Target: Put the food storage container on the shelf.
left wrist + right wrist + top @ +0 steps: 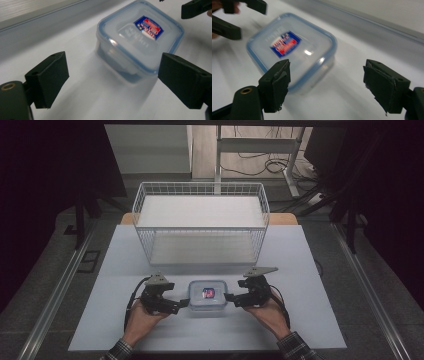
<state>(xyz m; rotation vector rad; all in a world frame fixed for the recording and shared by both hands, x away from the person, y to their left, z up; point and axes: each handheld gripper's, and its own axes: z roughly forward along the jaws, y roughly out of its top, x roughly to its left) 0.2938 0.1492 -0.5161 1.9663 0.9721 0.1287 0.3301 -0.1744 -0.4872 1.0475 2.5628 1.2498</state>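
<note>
A clear box with a blue-rimmed lid and a red and blue label sits on the bench, near the front edge and about midway between left and right. The left tool lies just left of the box and the right tool just right of it, both pointing inward at its sides. In the left gripper view the left tool's jaws stand wide, with the box ahead of them and nothing between the pads; one pad overlaps the box's near corner, though whether it touches I cannot tell. In the right gripper view the right tool's jaws are also spread wide, holding nothing, with the box lying ahead towards the left pad. Beyond the box, farther back on the bench, stands a white wire basket, well apart from both tools.
</note>
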